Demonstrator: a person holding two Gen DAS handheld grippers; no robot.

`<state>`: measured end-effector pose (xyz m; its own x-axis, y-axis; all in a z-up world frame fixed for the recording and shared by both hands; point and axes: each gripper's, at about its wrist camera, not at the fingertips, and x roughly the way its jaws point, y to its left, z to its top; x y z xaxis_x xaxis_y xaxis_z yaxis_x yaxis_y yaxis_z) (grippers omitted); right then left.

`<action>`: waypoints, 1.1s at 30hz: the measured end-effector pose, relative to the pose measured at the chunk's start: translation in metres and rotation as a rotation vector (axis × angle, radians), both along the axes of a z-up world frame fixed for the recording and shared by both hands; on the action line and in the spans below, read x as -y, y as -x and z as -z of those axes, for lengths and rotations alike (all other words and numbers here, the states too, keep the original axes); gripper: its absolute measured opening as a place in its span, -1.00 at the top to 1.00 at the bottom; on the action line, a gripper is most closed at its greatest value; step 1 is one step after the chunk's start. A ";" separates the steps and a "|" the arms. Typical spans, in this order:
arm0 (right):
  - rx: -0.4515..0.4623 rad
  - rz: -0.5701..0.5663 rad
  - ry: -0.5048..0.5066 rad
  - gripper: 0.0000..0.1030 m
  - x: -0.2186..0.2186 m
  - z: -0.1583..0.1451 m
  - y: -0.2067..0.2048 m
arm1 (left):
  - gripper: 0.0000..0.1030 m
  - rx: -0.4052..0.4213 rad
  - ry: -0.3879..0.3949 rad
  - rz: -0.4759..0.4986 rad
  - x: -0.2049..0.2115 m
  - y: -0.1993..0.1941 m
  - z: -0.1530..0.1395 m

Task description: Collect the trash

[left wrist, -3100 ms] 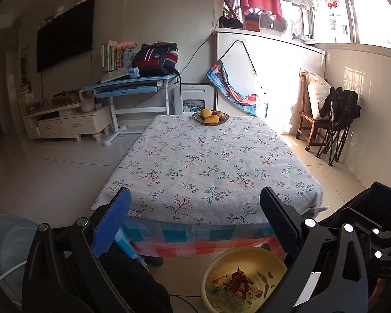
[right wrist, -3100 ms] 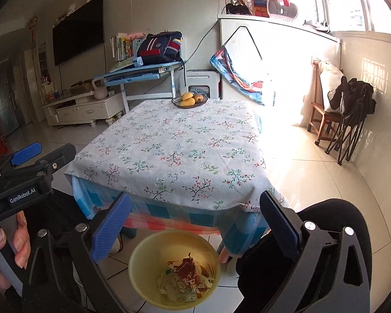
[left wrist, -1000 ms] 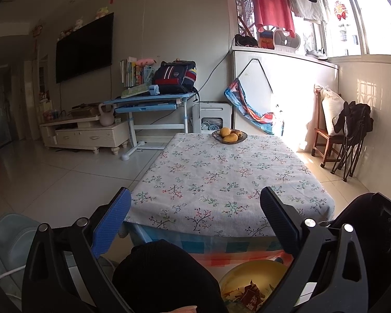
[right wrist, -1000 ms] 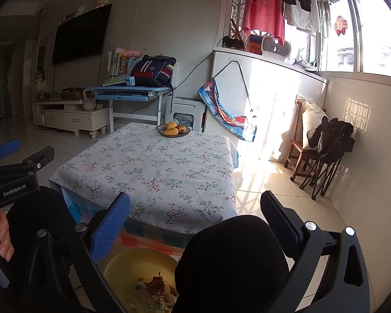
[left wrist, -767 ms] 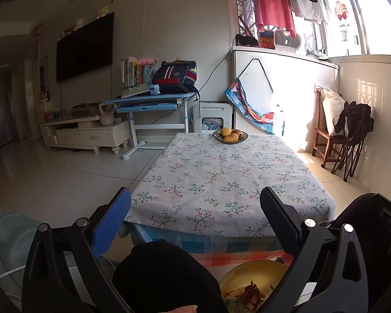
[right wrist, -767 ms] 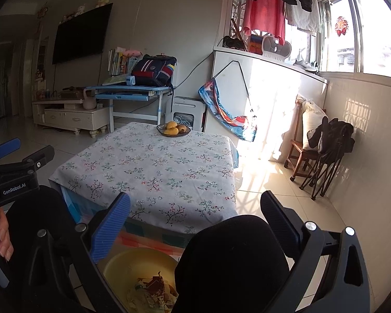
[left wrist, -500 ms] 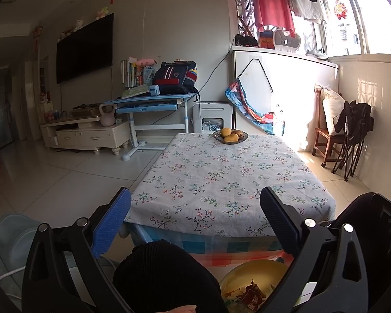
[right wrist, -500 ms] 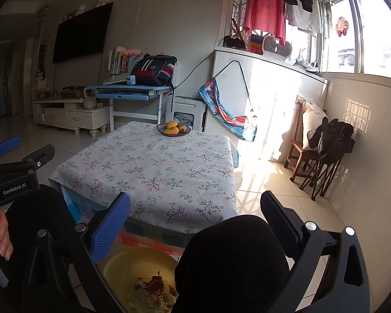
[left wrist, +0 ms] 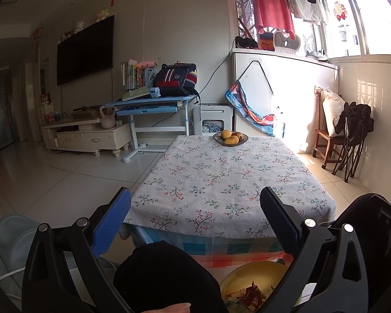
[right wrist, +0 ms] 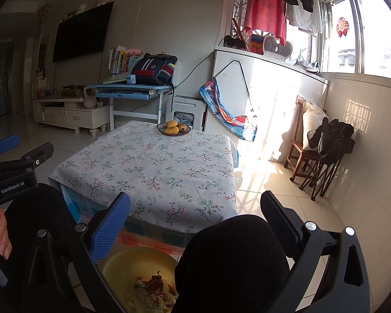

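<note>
A yellow basin (left wrist: 258,268) (right wrist: 133,266) sits on the floor in front of the table and holds crumpled wrappers (left wrist: 252,296) (right wrist: 151,290). My left gripper (left wrist: 195,219) is open and empty, held above the person's dark-clad knee (left wrist: 164,274), facing the table. My right gripper (right wrist: 195,219) is also open and empty, above the other knee (right wrist: 234,258). The left gripper's body (right wrist: 15,174) shows at the left edge of the right wrist view, with a hand's fingers (right wrist: 1,234) under it. The floral tablecloth (left wrist: 221,182) (right wrist: 156,167) carries no trash.
A bowl of fruit (left wrist: 230,138) (right wrist: 173,129) stands at the table's far end. Behind are a blue desk (left wrist: 153,104) with a backpack, a TV cabinet (left wrist: 86,135), and a wooden chair (left wrist: 328,135) with a folded black chair by the right wall. Open tiled floor lies on both sides.
Over three seconds both grippers tilted up from the basin toward the room, so the knees now cover part of the basin. In the last second nothing has visibly moved.
</note>
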<state>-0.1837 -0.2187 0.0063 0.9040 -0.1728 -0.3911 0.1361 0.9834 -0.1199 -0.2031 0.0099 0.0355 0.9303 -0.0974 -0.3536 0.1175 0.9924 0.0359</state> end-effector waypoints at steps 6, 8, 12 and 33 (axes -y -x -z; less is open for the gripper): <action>0.000 0.000 0.000 -0.86 0.000 0.000 0.000 | -0.86 0.018 0.000 -0.001 -0.003 0.003 -0.003; 0.001 0.000 0.001 -0.86 0.000 0.000 0.000 | -0.86 0.019 -0.001 -0.001 -0.005 0.003 -0.003; 0.001 0.000 0.001 -0.86 -0.001 0.000 0.000 | -0.86 0.019 -0.002 -0.001 -0.004 0.003 -0.003; -0.003 -0.002 0.005 -0.86 -0.001 0.001 -0.001 | -0.86 0.027 -0.012 0.020 -0.008 0.005 -0.004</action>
